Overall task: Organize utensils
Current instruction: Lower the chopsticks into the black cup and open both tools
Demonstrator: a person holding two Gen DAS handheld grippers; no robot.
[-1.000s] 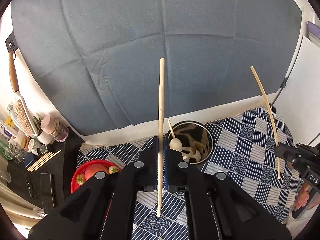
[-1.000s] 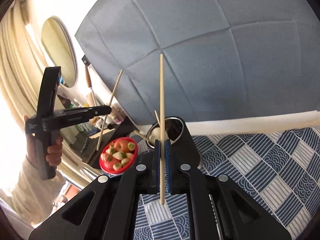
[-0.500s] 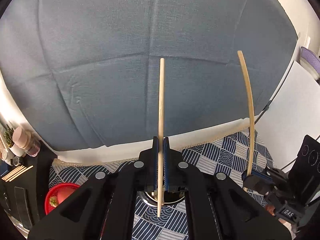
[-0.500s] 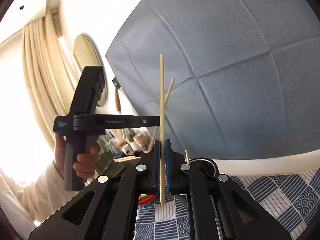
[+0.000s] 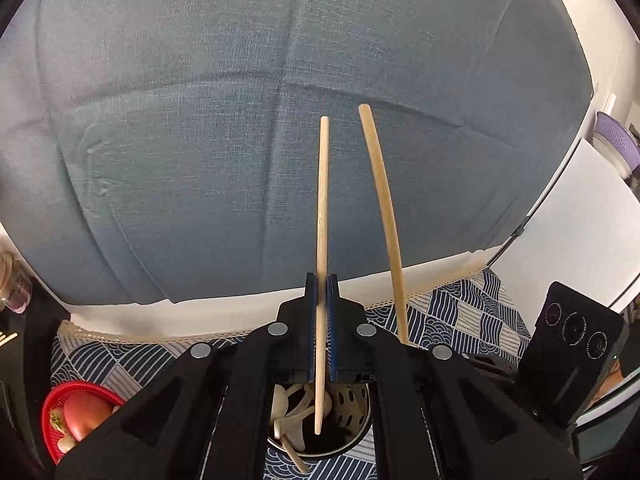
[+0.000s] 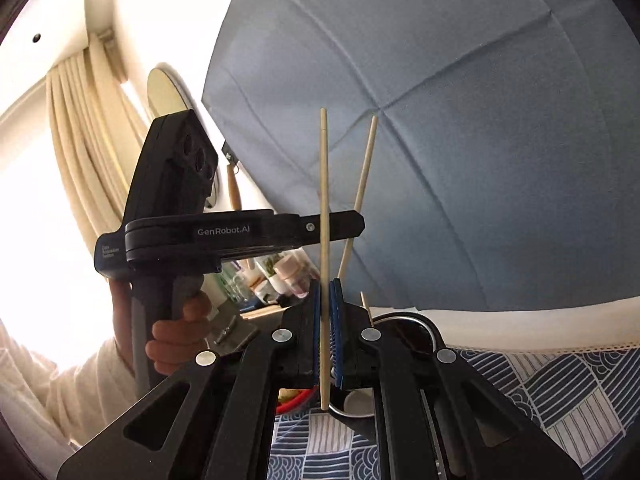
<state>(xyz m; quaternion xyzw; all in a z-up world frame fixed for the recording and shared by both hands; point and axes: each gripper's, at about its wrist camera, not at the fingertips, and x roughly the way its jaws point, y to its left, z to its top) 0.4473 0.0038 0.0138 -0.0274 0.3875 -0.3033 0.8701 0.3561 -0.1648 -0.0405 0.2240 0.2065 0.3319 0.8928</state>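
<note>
Here each chopstick looks like a light, stiff, smooth wooden rod, thin enough to pivot or slide in a flat grip, so a hold low on the shaft with a short tail below seems sensible. The left tool [image 5: 321,336] is clamped tight on one chopstick [image 5: 322,240], which stands upright with its lower tip hanging inside the mouth of the metal utensil cup [image 5: 352,436], just above the pale spoons [image 5: 288,412] already in there. The right tool [image 6: 327,340] is pinched shut on the second chopstick [image 6: 324,240], whose lower tip sits at the cup's near rim [image 6: 340,410], probably not quite over the opening yet. In the left wrist view that second chopstick [image 5: 386,220] rises just beside the first, so the two tools are crowded over one small mouth and could knock each other. The cup's hard rim and the spoon handles are the edges to mind; a tip catching either would likely twist the stick in its grip. Around the cup the bench, under a blue patterned cloth [image 5: 472,320], is open, with a red basket [image 5: 56,400] of food off to one side and a grey backdrop [image 5: 240,120] behind.
</note>
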